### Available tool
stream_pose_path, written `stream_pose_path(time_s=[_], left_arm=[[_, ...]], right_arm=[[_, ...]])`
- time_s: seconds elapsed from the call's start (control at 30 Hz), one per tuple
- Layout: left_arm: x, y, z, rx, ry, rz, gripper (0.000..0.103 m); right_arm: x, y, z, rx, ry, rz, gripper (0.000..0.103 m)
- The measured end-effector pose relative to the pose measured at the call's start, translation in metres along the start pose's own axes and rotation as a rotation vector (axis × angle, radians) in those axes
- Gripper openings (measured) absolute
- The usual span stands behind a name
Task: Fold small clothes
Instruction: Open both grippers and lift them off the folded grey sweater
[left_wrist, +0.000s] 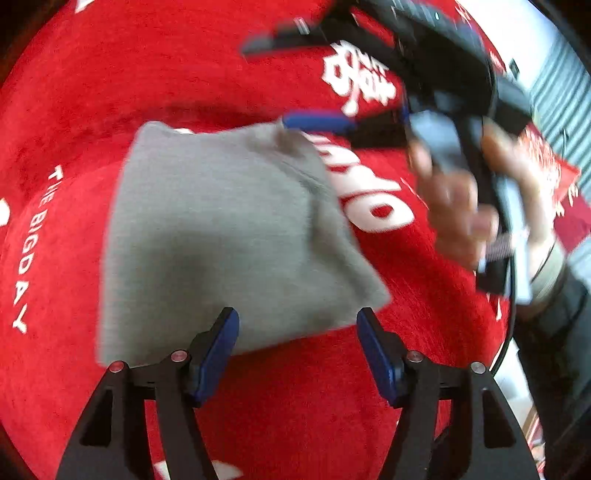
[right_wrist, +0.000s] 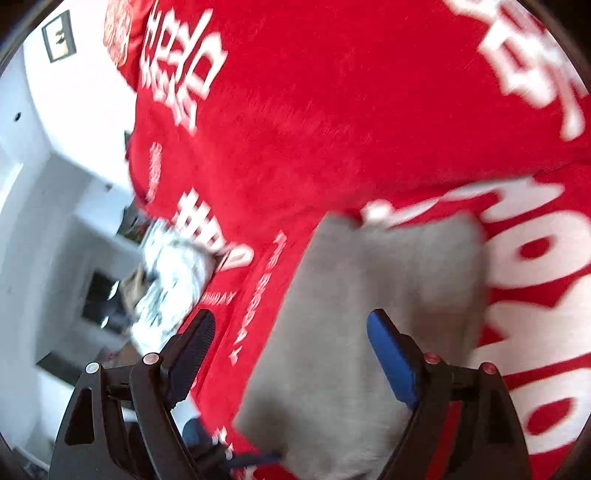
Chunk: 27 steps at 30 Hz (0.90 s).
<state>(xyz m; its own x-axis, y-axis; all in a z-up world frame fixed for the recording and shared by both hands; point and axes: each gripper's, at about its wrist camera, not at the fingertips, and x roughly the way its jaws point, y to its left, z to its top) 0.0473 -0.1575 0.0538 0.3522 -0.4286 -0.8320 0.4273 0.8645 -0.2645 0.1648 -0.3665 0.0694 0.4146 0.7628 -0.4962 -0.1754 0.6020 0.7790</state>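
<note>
A small grey garment (left_wrist: 221, 229) lies folded flat on a red plush cloth (left_wrist: 92, 92) with white lettering. At the bottom of the left wrist view my left gripper (left_wrist: 297, 317) stands open over the garment's near edge, its blue pads (left_wrist: 218, 350) clear of the fabric. My right gripper (left_wrist: 271, 83), held by a hand (left_wrist: 461, 206), hovers open past the garment's far right corner. In the right wrist view the right gripper (right_wrist: 291, 321) is wide open above the grey garment (right_wrist: 369, 295), and nothing sits between its fingers.
The red cloth (right_wrist: 332, 110) covers the whole work surface. A crumpled white and grey patterned cloth (right_wrist: 170, 277) lies at its left edge, with white furniture (right_wrist: 55, 221) beyond. A dark sleeve (left_wrist: 554, 332) fills the right side.
</note>
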Motion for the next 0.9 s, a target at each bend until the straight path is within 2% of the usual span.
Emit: stream_pose_path(time_s=[0.1,0.13,0.17,0.2,0.23,0.3,0.33,0.37,0.43,0.47,0.53,0.57,0.63,0.7,0.77,0.8,0.83,0.87,0.9], left_arm=[[-0.010,0.039,0.012,-0.111,-0.037,0.031,0.067],[-0.012,0.055,0.017,-0.166,-0.047,0.011,0.067],[-0.011,0.069,0.021,-0.213,-0.047,-0.020,0.067],[-0.010,0.075,0.023,-0.228,-0.039,-0.024,0.067],[-0.006,0.081,0.027,-0.235,-0.027,-0.003,0.067],[-0.006,0.084,0.032,-0.232,-0.024,0.048,0.067],[-0.011,0.087,0.033,-0.243,-0.038,0.017,0.067],[-0.017,0.090,0.034,-0.270,-0.061,-0.035,0.067],[-0.025,0.093,0.031,-0.302,-0.086,-0.055,0.067],[-0.023,0.092,0.031,-0.293,-0.079,-0.022,0.067],[-0.015,0.093,0.032,-0.260,-0.068,0.035,0.067],[-0.008,0.097,0.031,-0.248,-0.056,0.059,0.067],[0.002,0.103,0.023,-0.254,-0.012,0.092,0.067],[0.005,0.111,0.012,-0.274,0.012,0.062,0.067],[0.005,0.121,0.004,-0.289,0.027,0.022,0.071],[0.002,0.125,0.002,-0.291,0.025,0.011,0.071],[-0.004,0.132,-0.001,-0.292,0.022,-0.004,0.071],[-0.011,0.141,-0.002,-0.295,0.017,-0.004,0.071],[-0.016,0.149,-0.003,-0.298,0.010,0.006,0.071]], right_arm=[[0.019,-0.015,-0.005,-0.002,0.022,-0.175,0.087],[0.020,-0.026,-0.005,0.020,0.012,-0.223,0.084],[0.017,-0.038,-0.006,0.049,-0.005,-0.228,0.073],[0.011,-0.047,-0.006,0.074,-0.029,-0.206,0.069],[0.004,-0.051,-0.007,0.094,-0.045,-0.199,0.069],[-0.010,-0.044,-0.010,0.094,-0.073,-0.257,0.070],[-0.014,-0.035,-0.013,0.080,-0.073,-0.277,0.071],[-0.020,-0.023,-0.018,0.055,-0.072,-0.260,0.072],[-0.031,-0.004,-0.028,-0.001,-0.068,-0.171,0.076],[-0.034,0.007,-0.038,-0.032,-0.058,-0.112,0.081],[-0.032,0.026,-0.060,-0.078,-0.023,-0.014,0.081],[-0.029,0.030,-0.073,-0.086,-0.004,-0.003,0.081],[-0.024,0.022,-0.089,-0.073,0.027,-0.056,0.081],[-0.023,-0.003,-0.103,-0.011,0.043,-0.130,0.079],[-0.034,-0.019,-0.109,0.036,0.006,-0.091,0.068],[-0.046,-0.024,-0.112,0.064,-0.023,-0.074,0.070],[-0.058,-0.027,-0.114,0.083,-0.044,-0.112,0.077],[-0.073,-0.028,-0.116,0.095,-0.066,-0.235,0.091],[-0.084,-0.030,-0.116,0.091,-0.090,-0.299,0.092]])
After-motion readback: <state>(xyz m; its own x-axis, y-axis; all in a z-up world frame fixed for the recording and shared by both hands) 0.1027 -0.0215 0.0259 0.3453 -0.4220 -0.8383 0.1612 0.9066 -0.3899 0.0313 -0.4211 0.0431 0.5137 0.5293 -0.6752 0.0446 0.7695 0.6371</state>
